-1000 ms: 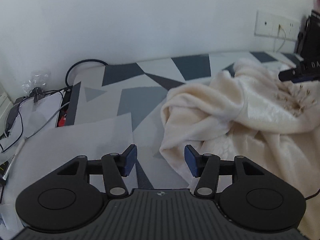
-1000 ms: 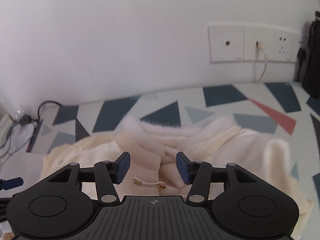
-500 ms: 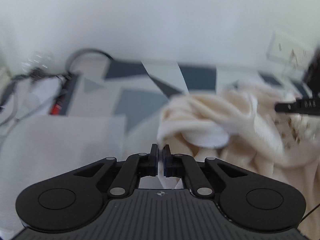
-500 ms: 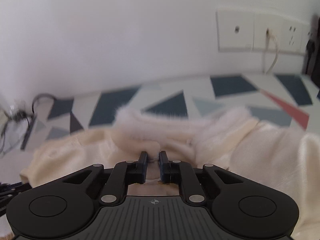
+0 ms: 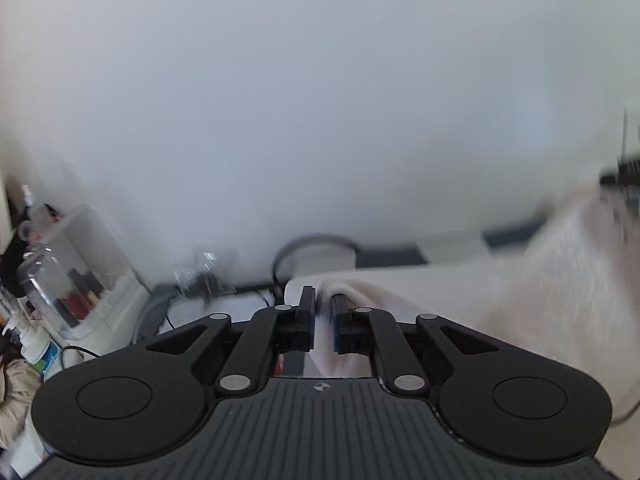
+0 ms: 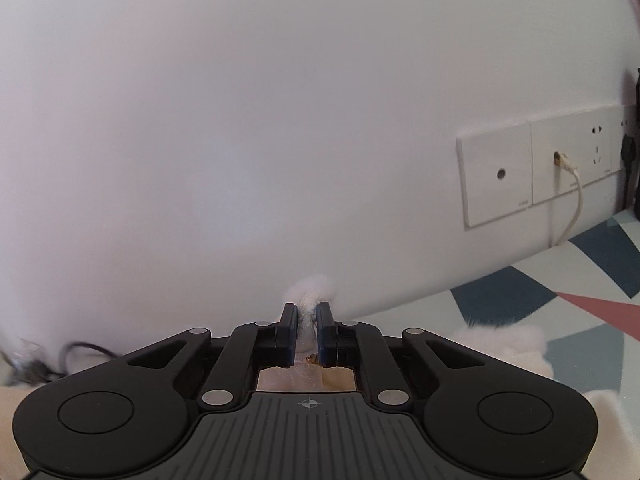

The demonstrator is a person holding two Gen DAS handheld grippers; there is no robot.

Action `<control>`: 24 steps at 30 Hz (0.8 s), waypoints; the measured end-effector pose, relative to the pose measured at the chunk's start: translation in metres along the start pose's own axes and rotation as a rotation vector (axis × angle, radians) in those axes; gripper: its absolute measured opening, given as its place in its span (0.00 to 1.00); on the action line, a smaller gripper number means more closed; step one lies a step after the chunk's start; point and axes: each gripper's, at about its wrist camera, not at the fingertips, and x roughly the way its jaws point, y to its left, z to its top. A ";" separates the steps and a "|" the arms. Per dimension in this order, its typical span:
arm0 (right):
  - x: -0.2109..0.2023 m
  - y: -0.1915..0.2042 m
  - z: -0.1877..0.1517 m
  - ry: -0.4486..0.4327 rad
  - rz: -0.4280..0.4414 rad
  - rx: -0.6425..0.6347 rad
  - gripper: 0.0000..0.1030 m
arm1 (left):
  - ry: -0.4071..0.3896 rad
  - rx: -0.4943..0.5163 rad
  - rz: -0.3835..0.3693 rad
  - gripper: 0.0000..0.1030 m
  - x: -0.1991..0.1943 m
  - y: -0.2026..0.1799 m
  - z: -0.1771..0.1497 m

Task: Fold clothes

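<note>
A cream fleece garment (image 5: 520, 280) hangs lifted between both grippers. My left gripper (image 5: 323, 306) is shut on a fold of its edge, and the cloth stretches up and to the right toward the other gripper (image 5: 620, 178), seen blurred at the far right. My right gripper (image 6: 307, 314) is shut on the garment's fluffy white trim (image 6: 308, 290). More of the garment (image 6: 504, 340) shows low at the right of the right wrist view. Most of the garment is hidden below both grippers.
A white wall fills both views. Wall sockets (image 6: 532, 168) with a plugged white cable (image 6: 574, 200) are at the right. A table with a triangle pattern (image 6: 592, 292) lies below. Clear containers and bottles (image 5: 60, 280) and black cables (image 5: 312, 248) sit at the left.
Both grippers closed on the garment, then rose and tilted up toward the wall, lifting the cloth off the table. The garment now hangs stretched between them.
</note>
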 end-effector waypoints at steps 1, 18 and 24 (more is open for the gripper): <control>0.011 0.000 -0.003 0.029 -0.022 -0.014 0.10 | 0.034 0.030 0.004 0.12 0.009 -0.006 -0.006; -0.220 -0.089 -0.067 0.023 -0.159 0.135 0.56 | 0.215 -0.100 -0.522 0.45 -0.076 -0.012 -0.126; -0.300 -0.109 -0.136 0.099 -0.299 0.093 0.68 | 0.268 -0.004 -0.551 0.50 -0.077 -0.040 -0.151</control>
